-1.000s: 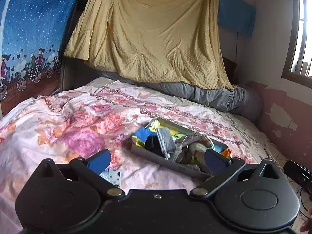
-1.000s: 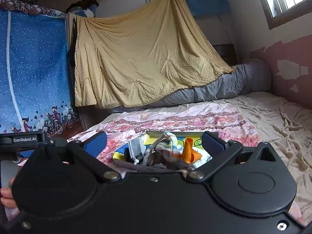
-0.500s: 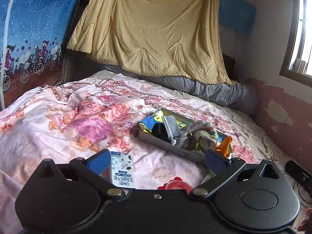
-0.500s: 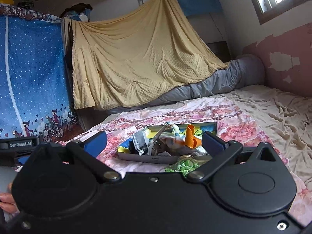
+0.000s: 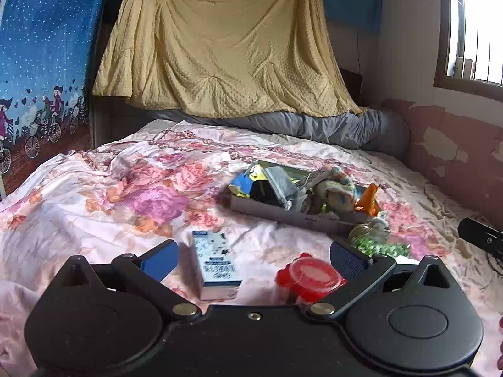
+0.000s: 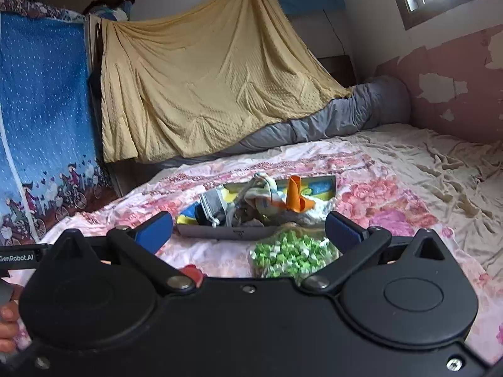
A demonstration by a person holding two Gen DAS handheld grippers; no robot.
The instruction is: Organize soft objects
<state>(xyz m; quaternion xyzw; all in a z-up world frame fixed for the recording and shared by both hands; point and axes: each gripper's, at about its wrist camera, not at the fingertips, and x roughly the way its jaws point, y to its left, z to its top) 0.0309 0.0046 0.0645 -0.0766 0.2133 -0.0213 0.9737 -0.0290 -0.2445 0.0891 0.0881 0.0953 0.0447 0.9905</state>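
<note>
A shallow grey box [image 5: 283, 215] [image 6: 220, 232] rests on the floral bed cover, heaped with soft items: socks, cloths and an orange piece [image 5: 367, 199] [image 6: 294, 194]. In front of it lie a green-and-white bag [image 6: 290, 256] [image 5: 382, 243], a red lidded tub [image 5: 309, 278] and a small blue-white carton [image 5: 213, 265]. My left gripper [image 5: 254, 256] hangs open above the carton and tub, holding nothing. My right gripper [image 6: 248, 227] is open too, with the green bag and box front between its spread fingers, apart from them.
The bed cover [image 5: 110, 207] is wrinkled, with a beige sheet [image 6: 440, 169] on the right. A grey rolled quilt [image 5: 330, 127] and a hanging yellow blanket [image 5: 220, 47] close the far side. A blue printed curtain [image 6: 41, 119] stands left, a peeling pink wall [image 6: 456, 72] right.
Both grippers have pulled back and risen, so the box sits farther off. The carton, red tub and green bag have come into view in front of it.
</note>
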